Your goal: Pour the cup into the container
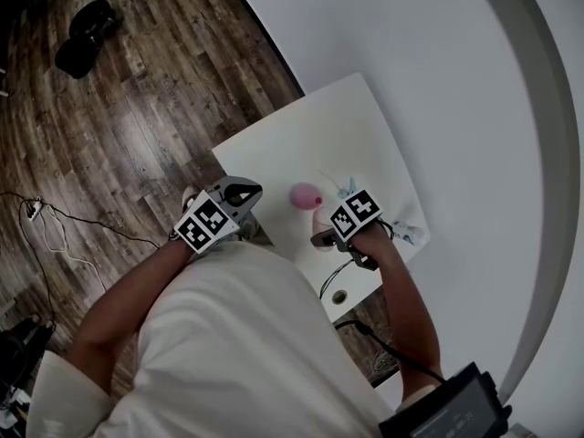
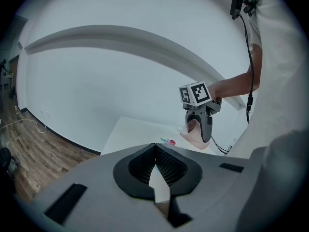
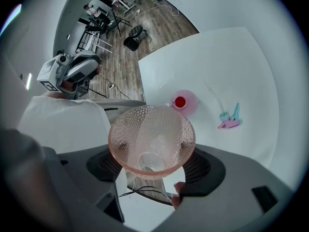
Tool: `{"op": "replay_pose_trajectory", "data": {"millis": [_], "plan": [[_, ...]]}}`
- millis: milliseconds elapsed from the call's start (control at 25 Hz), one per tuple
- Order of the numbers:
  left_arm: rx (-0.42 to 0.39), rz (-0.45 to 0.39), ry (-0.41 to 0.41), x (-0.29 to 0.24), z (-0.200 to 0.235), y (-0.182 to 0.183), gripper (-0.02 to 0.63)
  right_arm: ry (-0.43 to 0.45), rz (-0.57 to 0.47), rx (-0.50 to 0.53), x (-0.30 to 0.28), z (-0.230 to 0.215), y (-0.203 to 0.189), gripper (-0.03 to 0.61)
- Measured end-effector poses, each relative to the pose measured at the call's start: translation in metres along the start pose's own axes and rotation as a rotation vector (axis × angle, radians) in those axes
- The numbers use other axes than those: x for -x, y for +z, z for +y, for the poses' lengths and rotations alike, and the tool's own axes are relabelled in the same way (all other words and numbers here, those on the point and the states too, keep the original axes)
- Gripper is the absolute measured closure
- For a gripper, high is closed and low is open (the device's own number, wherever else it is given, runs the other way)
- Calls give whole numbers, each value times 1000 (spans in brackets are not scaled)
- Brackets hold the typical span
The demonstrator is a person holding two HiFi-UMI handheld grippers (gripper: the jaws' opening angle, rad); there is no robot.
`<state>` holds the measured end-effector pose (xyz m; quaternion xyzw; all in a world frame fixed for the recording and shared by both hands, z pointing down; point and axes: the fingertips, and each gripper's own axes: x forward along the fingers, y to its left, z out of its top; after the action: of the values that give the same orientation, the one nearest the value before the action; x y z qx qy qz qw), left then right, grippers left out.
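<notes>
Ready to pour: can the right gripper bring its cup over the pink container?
Likely yes: the right gripper holds the cup close by the pink container, with only bare table between, and the small teal item sits aside.

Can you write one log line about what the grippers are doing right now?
left gripper: shut, empty | right gripper: shut on pink cup | pink container: on white table, apart from cup

The shirt (image 1: 246, 336) is white and short-sleeved; the grey left gripper (image 1: 241, 191) and right gripper (image 1: 321, 238) each bear a black-and-white marker cube (image 1: 208, 224).
</notes>
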<state>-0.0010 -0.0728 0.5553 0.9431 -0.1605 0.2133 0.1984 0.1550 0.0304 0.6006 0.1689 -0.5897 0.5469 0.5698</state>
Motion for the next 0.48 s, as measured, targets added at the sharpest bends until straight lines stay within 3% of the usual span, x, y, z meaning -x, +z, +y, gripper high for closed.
{"op": "replay_pose_trajectory", "data": {"millis": [480], "plan": [[6, -2, 3, -1, 0, -5, 603, 5, 12, -1, 2, -5, 0, 212]]}}
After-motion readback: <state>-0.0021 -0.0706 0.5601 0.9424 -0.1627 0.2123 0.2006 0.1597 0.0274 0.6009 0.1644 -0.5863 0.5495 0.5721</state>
